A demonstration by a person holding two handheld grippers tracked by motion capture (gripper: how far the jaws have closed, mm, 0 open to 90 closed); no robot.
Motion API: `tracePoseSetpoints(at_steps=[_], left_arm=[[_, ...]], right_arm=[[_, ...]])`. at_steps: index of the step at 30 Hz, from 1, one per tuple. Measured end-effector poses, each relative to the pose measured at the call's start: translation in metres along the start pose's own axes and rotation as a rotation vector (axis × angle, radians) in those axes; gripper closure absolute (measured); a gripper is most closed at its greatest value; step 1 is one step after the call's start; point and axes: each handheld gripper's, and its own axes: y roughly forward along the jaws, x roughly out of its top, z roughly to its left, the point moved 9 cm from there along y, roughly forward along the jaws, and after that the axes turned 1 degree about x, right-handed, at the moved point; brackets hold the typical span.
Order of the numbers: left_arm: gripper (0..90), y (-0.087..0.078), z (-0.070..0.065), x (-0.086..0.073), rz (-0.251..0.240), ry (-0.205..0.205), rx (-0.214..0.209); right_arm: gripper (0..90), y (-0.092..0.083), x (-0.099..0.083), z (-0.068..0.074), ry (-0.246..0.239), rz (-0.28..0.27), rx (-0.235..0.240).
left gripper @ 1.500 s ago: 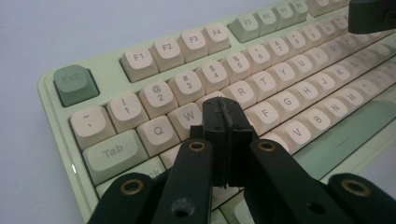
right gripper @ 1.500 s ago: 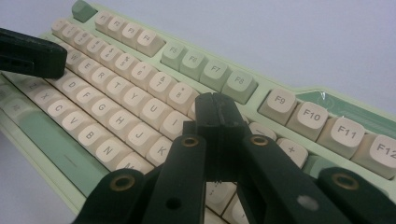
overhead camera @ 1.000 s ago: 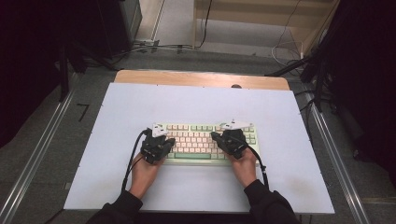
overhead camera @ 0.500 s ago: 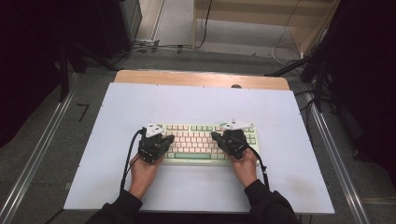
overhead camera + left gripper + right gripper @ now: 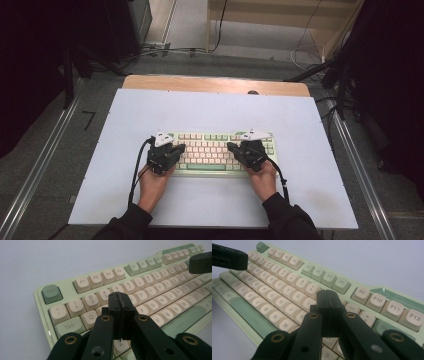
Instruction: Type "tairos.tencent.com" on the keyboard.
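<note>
A pale green keyboard [image 5: 212, 150] with cream and green keys lies in the middle of the white table. My left gripper [image 5: 177, 148] hovers over its left end, jaws shut with nothing between them. In the left gripper view the closed tips [image 5: 119, 298] sit above the keyboard [image 5: 155, 287] around the W and E keys. My right gripper [image 5: 231, 146] is over the keyboard's right end, also shut and empty. In the right gripper view its tips [image 5: 327, 295] stand over the keys of the keyboard [image 5: 274, 287] near O and P. Each gripper points inward toward the other.
The white table top [image 5: 210, 110] has bare room on all sides of the keyboard. A wooden strip [image 5: 215, 84] runs along its far edge. Metal rails [image 5: 42, 160] flank the table. Cables and a wooden cabinet [image 5: 280, 15] lie on the floor beyond.
</note>
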Motion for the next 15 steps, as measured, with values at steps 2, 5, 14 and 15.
tracePoseSetpoints(at_steps=[2, 5, 14, 15], left_arm=[[90.0, -0.0001, 0.0001, 0.0001, 0.000, -0.001, 0.000], [90.0, -0.0003, 0.0005, 0.0001, 0.000, -0.001, 0.000], [90.0, -0.0017, 0.0016, 0.0007, -0.006, -0.007, 0.001], [90.0, -0.0017, 0.0015, 0.0007, -0.006, -0.008, 0.001]], right_arm=[[87.3, -0.0014, -0.0011, 0.0002, 0.002, 0.001, 0.002], [87.3, -0.0032, -0.0019, 0.0013, 0.001, -0.001, 0.007], [87.3, -0.0079, -0.0063, 0.0057, -0.003, 0.004, 0.024], [87.3, -0.0077, -0.0070, 0.0061, -0.002, 0.006, 0.025]])
